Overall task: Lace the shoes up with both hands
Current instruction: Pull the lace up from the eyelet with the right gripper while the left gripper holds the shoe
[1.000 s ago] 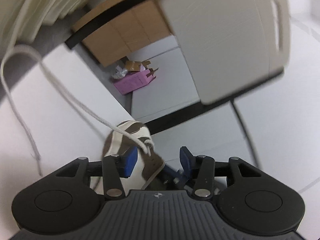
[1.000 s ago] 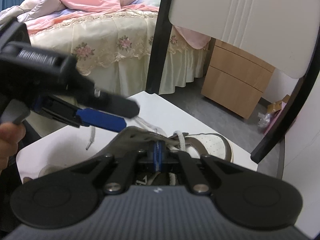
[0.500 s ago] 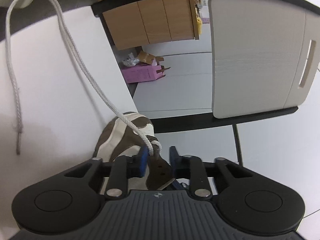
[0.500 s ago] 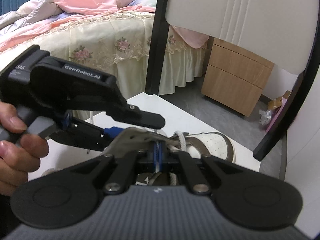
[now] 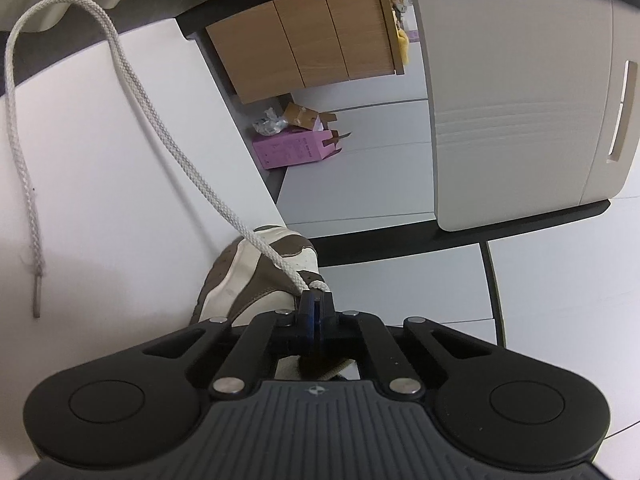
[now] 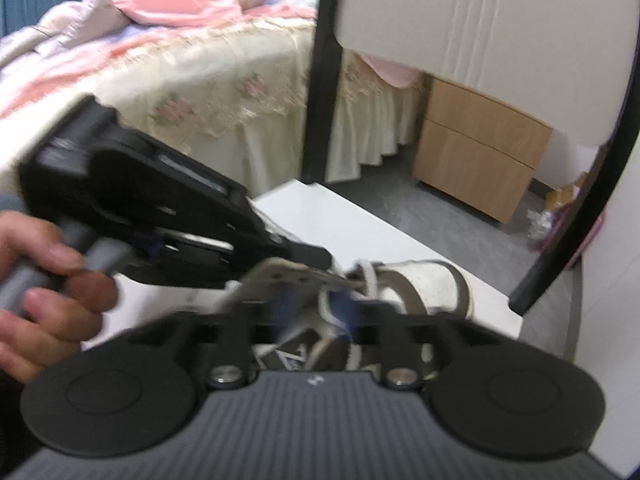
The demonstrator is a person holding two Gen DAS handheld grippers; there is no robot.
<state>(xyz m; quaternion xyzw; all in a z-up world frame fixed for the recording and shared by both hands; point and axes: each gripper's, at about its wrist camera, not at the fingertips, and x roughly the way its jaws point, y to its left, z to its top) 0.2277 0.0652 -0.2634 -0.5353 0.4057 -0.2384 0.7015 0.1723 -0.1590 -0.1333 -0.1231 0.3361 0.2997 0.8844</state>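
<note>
On the white counter (image 5: 100, 168) the shoe (image 5: 256, 276) is lying toe-away, its lace (image 5: 168, 148) trailing beyond the toe from the clenched left tongs (image 5: 314, 304), which have just been closing on it, while the right tongs (image 6: 312, 304) are just opening, released, over the tongue.

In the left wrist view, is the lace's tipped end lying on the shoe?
No; the lace arcs away from the shoe, its tipped end hanging over the white table.
</note>
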